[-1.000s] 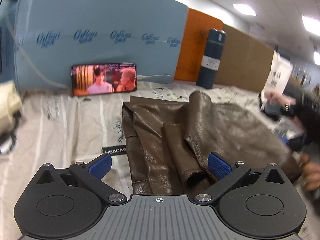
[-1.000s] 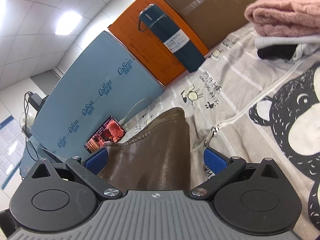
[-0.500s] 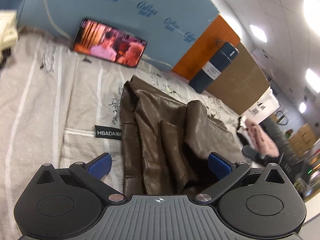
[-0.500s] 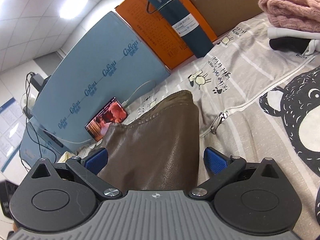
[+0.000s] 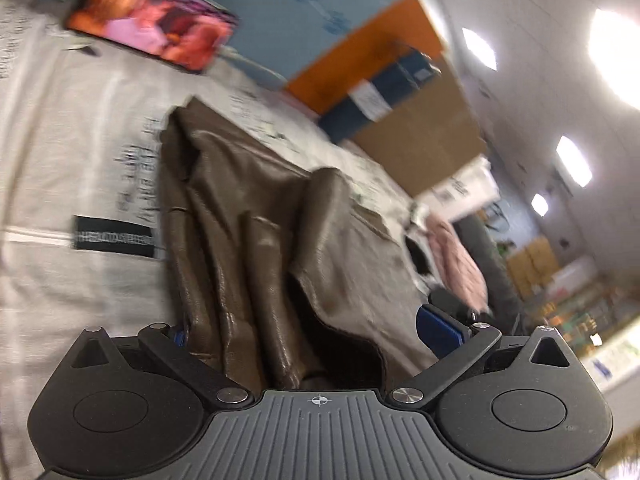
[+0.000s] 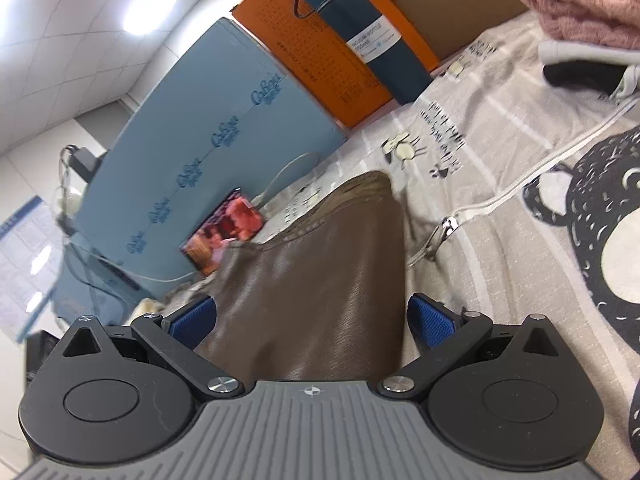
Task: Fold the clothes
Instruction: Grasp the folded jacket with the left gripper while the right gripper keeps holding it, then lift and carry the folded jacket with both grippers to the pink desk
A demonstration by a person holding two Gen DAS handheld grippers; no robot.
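A brown leather garment (image 5: 256, 216) lies crumpled in long folds on the printed bedsheet (image 5: 60, 152). My left gripper (image 5: 308, 332) is open, its blue pads wide apart, with the garment's near end lying between and over the jaws. In the right wrist view the same brown garment (image 6: 320, 280) fills the gap of my right gripper (image 6: 310, 320), which is also open with its blue pads on either side of the leather. Neither gripper is closed on the cloth.
A phone (image 5: 152, 28) playing video leans on a blue board (image 6: 208, 148). A dark blue flask (image 6: 360, 36) stands by an orange board (image 6: 320, 60) and cardboard. Folded pink knitwear (image 6: 580, 0) and dark clothes (image 6: 580, 74) lie at the right. A zipper (image 6: 444, 228) runs across the sheet.
The left gripper has tilted and moved closer over the garment, whose near end now covers its left pad; the view is blurred. The right gripper has shifted slightly nearer the leather.
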